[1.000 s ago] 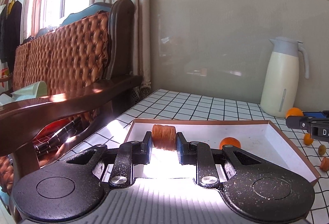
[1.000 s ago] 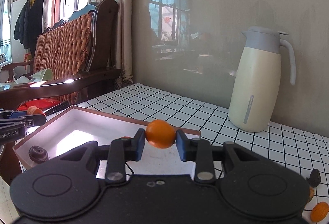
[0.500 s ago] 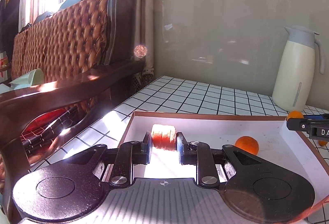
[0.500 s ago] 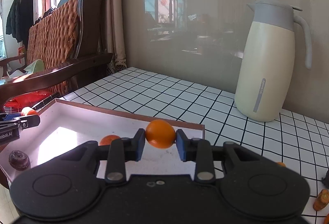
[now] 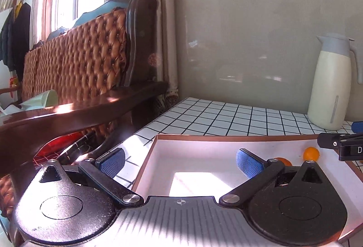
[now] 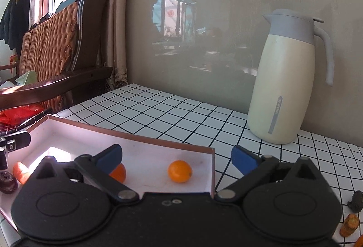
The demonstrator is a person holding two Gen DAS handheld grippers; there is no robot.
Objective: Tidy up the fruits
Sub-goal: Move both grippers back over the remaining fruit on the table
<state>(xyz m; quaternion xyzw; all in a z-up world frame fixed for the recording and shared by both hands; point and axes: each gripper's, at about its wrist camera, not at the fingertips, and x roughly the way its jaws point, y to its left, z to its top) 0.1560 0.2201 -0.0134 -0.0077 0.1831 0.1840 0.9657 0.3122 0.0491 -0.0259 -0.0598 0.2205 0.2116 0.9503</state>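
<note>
A white box with a brown rim (image 5: 226, 137) (image 6: 145, 137) lies on the tiled table. My left gripper (image 5: 180, 163) is open and empty above the box's left end. My right gripper (image 6: 177, 159) is open and empty above the box's right end. A small orange (image 6: 180, 171) lies in the box below it; it also shows in the left wrist view (image 5: 311, 153). A second orange (image 6: 119, 173) (image 5: 282, 160) lies partly hidden behind a finger. An orange-red ridged piece (image 6: 20, 173) and a dark fruit (image 6: 6, 181) lie at the box's left end.
A cream thermos jug (image 6: 288, 79) (image 5: 331, 83) stands at the back right by the wall. Loose fruits lie on the tiles at right: a dark one (image 6: 356, 201) and an orange one (image 6: 349, 225). A wooden sofa arm (image 5: 79, 111) borders the table's left.
Both grippers opened. The left let go of the orange-red ridged piece, the right let go of the small orange; both pieces now lie in the box.
</note>
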